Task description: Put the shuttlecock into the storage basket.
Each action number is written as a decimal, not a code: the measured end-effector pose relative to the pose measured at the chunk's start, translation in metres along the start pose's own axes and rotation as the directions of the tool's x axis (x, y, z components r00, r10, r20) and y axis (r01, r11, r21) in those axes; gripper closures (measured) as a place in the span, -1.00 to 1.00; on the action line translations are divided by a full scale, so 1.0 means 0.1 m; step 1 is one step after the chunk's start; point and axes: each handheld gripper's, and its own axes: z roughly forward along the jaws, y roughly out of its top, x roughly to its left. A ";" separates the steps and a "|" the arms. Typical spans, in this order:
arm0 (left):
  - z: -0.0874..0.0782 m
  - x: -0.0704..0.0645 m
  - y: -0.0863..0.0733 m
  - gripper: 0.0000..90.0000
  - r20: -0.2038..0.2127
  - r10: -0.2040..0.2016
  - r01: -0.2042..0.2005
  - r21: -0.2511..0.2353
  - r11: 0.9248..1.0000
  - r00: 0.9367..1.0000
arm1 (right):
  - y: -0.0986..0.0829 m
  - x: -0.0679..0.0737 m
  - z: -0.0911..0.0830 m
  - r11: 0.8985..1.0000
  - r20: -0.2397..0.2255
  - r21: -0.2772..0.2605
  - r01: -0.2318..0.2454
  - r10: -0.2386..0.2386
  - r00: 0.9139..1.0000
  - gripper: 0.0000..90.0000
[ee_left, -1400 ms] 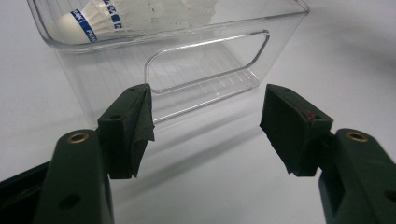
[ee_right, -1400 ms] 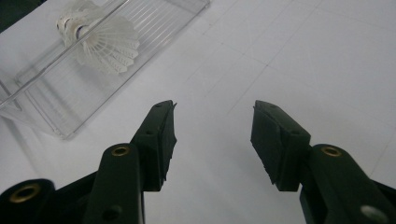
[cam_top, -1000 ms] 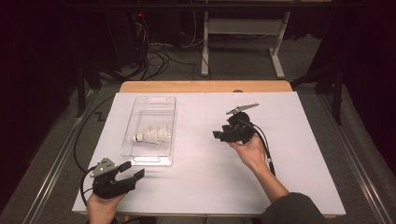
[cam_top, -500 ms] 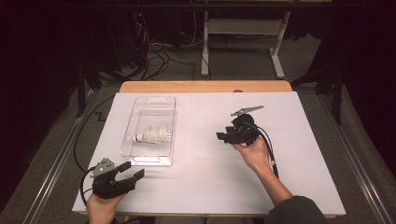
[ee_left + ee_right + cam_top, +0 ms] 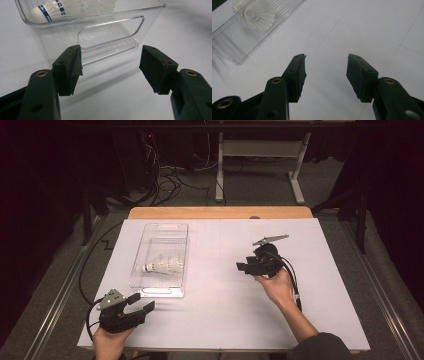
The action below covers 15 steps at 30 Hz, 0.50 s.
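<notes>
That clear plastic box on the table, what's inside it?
Inside the clear box lie white shuttlecocks, nested on their sides, cork tip with a blue band. Their overlapping skirts hide the exact count. Both claws are outside it.

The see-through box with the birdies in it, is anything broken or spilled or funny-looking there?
Nothing stands out. The clear box sits flat on the white table, and the white shuttlecocks lie on their sides inside it, none spilled. Both tongs, left and right, are open and hold nothing.
</notes>
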 end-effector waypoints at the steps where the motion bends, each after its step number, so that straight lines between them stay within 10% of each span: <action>1: 0.00 0.00 0.00 -0.22 0.000 0.000 0.000 0.000 1.000 1.000 | 0.00 0.00 -0.01 1.000 0.001 -0.002 -0.001 0.001 1.000 0.11; 15: 0.00 0.00 0.00 -0.22 -0.001 -0.001 0.001 0.001 1.000 1.000 | -0.05 -0.05 -0.06 1.000 0.005 -0.011 -0.008 0.008 1.000 0.11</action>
